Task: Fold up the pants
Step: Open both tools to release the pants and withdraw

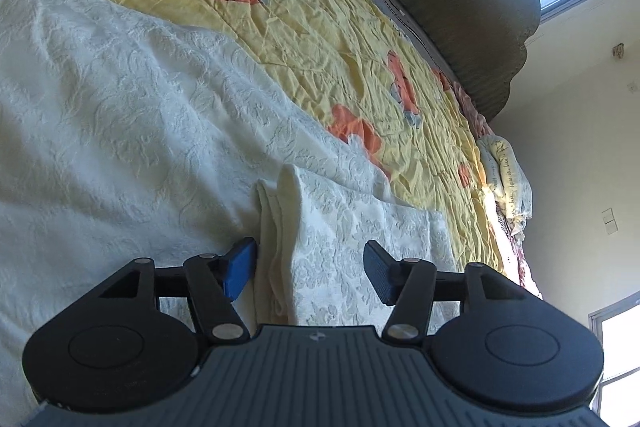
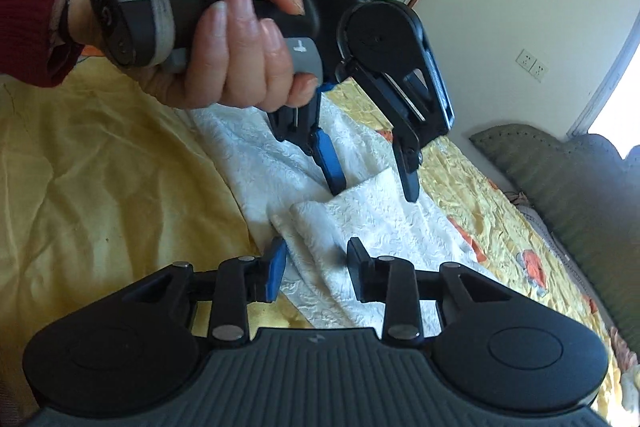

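The pants (image 1: pixel 120 115) are white, with a raised floral weave, and lie spread on a yellow quilt. A folded cuff end (image 1: pixel 320 227) rises between the fingers of my left gripper (image 1: pixel 310 271), which stands open; its blue pad (image 1: pixel 240 267) rests against the fold's edge. In the right wrist view the pants (image 2: pixel 376 215) run away as a folded strip. My right gripper (image 2: pixel 316 265) is open too, with the strip's near corner lying between its pads. Beyond it my left gripper (image 2: pixel 374 187) points down at the same strip, held by a hand (image 2: pixel 224 39) in a red sleeve.
The yellow quilt (image 1: pixel 312 39) with orange flower patches covers the bed. A padded grey-green headboard (image 1: pixel 472 7) runs along its far side, with a bundled cloth (image 1: pixel 506 179) near the bed's edge. Windows and cream walls lie beyond.
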`<state>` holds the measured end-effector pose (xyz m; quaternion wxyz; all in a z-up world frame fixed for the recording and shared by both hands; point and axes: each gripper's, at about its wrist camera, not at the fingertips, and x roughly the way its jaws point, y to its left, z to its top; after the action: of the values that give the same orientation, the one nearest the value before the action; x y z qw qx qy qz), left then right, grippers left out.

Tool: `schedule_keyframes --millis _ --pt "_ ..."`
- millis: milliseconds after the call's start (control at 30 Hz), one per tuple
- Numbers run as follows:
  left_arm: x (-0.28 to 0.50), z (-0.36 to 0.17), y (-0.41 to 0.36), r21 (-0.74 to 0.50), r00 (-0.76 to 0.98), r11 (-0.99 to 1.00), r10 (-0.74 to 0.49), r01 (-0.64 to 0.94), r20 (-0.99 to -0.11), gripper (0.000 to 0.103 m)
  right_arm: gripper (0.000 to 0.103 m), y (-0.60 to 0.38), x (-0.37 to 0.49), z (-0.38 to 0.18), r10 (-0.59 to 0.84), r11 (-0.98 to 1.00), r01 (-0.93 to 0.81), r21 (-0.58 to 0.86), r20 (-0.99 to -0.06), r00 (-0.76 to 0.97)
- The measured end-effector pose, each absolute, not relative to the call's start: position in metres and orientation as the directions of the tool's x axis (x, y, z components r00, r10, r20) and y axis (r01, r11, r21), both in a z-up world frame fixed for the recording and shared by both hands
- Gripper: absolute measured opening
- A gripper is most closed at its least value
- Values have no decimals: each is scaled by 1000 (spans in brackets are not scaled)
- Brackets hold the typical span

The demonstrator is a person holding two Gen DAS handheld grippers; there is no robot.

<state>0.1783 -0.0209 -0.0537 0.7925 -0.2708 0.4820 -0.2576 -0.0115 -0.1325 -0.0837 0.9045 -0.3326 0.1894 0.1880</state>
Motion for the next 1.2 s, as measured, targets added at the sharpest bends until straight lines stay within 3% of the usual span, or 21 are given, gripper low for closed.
schedule_keyframes --millis 33,100,367,500,567,600,700,833,1067,1200 --pt "179 -53 -22 -671 414 726 -663 151 -624 37 31 -130 -11 -86 202 710 -455 -538 -463 863" --pt "181 -54 -26 -646 414 747 -644 158 -643 6 20 -127 -10 -87 187 706 -447 -549 -464 866" --pt "181 -40 -32 -582 518 782 -601 223 -609 6 16 -130 -5 -69 213 759 -409 -507 -400 891" --pt "180 -45 -42 -496 519 831 -548 250 -656 7 21 -127 3 -81 208 752 -458 -474 -489 847" --pt "175 -42 -43 -457 541 848 -526 270 -656 12 22 -125 -10 -76 219 725 -471 -502 -480 850" --pt "173 -40 -44 -433 555 859 -508 273 -659 29 23 -127 -16 -68 257 722 -500 -478 -486 836" --pt "167 -33 -50 -348 602 890 -455 294 -656 32 23 -147 -26 -44 340 780 -523 -343 -469 815" --pt "159 -27 -57 -268 636 914 -404 303 -658 35 23 -184 -6 -26 253 898 -374 -232 -423 870" --pt "153 -23 -64 -182 668 937 -340 297 -662 47 23 -248 34 -56 60 992 -113 -56 -573 817" --pt "151 -23 -66 -161 674 942 -324 295 -664 48 24 -260 28 -59 92 995 -99 18 -560 823"
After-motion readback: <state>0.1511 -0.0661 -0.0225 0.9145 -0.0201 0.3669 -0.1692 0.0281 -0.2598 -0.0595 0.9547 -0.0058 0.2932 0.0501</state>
